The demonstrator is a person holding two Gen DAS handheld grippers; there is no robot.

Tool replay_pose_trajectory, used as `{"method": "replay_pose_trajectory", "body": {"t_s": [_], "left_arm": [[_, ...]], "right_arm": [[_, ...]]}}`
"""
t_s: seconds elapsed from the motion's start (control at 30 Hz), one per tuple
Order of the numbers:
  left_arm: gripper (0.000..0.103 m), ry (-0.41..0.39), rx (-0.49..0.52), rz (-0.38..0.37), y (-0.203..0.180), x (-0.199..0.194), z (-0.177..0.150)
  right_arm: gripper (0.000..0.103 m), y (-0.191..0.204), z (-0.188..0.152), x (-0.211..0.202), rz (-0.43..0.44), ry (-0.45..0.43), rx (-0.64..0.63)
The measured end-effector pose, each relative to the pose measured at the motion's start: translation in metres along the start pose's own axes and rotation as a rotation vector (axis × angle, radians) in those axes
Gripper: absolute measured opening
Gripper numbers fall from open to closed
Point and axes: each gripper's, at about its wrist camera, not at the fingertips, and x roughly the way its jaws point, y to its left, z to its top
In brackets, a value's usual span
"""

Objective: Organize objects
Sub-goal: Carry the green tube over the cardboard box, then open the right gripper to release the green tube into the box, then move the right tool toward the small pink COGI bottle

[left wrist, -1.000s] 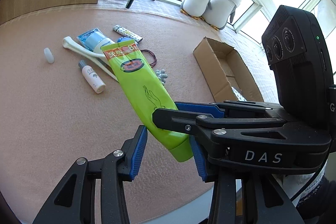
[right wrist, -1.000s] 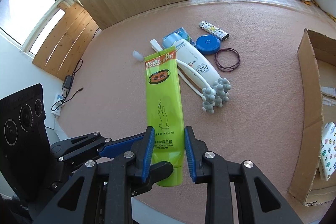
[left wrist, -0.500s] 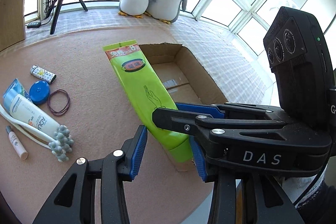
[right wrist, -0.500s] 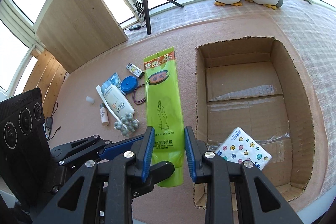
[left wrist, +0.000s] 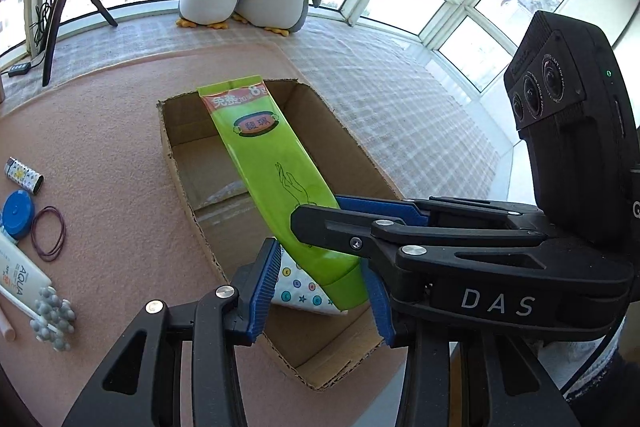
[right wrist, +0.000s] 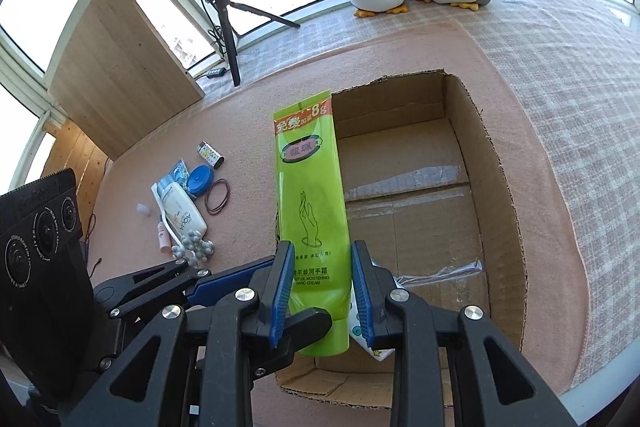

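Pink carpet (right wrist: pixel 400 67) carries the cardboard box (right wrist: pixel 500 187); right gripper (right wrist: pixel 320 283), fingers clamped on the hand cream tube (right wrist: pixel 308 179), holds it over the box's left edge, left gripper (left wrist: pixel 320 283) wide, so placing is in hand: shift inward, lower, release.

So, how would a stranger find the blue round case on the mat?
Look at the pink mat, left of the cardboard box. In the small pile there, the blue round case lies between the patterned lighter and the dark hair ties; nothing else there is blue and disc-shaped.
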Motion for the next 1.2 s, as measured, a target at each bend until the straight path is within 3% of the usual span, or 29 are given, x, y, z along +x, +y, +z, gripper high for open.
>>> {"method": "replay_pose_trajectory", "body": {"t_s": [0.07, 0.13, 0.37, 0.63, 1.2], "left_arm": [[0.056, 0.006, 0.009, 0.023, -0.001, -0.001, 0.0], [0.058, 0.006, 0.012, 0.033, 0.002, -0.004, -0.002], [0.058, -0.009, 0.011, 0.043, 0.023, -0.031, -0.009], [0.058, -0.043, -0.016, 0.065, 0.062, -0.081, -0.03], [0.058, -0.08, -0.263, 0.276, 0.247, -0.176, -0.113]], "right_arm": [[0.038, 0.0, -0.001, -0.003, -0.048, -0.017, -0.002], [0.041, 0.0, -0.003, -0.008, -0.062, -0.041, 0.014], [0.042, 0.02, -0.011, -0.014, -0.067, -0.062, 0.041], [0.042, 0.069, -0.019, -0.002, -0.028, -0.058, 0.011], [0.042, 0.203, -0.045, 0.074, 0.08, 0.064, -0.141]]}}
